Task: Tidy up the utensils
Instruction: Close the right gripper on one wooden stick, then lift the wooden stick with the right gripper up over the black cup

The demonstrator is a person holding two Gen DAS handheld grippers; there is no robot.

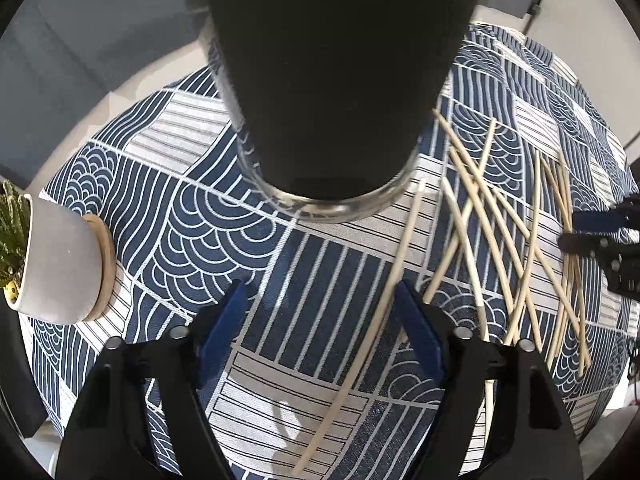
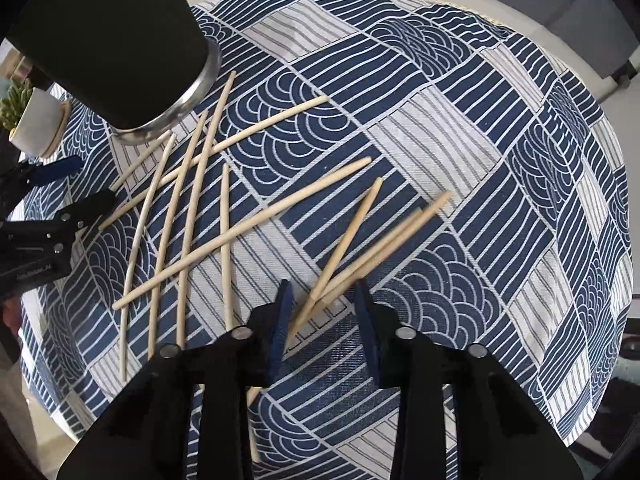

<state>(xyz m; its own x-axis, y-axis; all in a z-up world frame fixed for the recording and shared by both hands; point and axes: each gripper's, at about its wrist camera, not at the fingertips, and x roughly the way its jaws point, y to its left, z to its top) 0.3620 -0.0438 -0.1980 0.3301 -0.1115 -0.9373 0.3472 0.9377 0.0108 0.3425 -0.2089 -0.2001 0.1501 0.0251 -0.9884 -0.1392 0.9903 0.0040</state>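
Chopsticks (image 2: 244, 232) lying scattered and crossed on the patterned table (image 2: 460, 128) beside a dark cup (image 2: 120, 40): light, stiff, prone to rolling; best pinched mid-shaft. Right hand-held gripper (image 2: 322, 312) standing spread around three sticks; left hand-held gripper (image 1: 320, 320) standing spread, one stick passing between.

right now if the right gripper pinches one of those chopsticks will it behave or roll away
The chopsticks look thin, round and stiff, so one may roll on the flat cloth. Probably light. They lie crossed, so lifting one could drag others. The right gripper straddles three ends.
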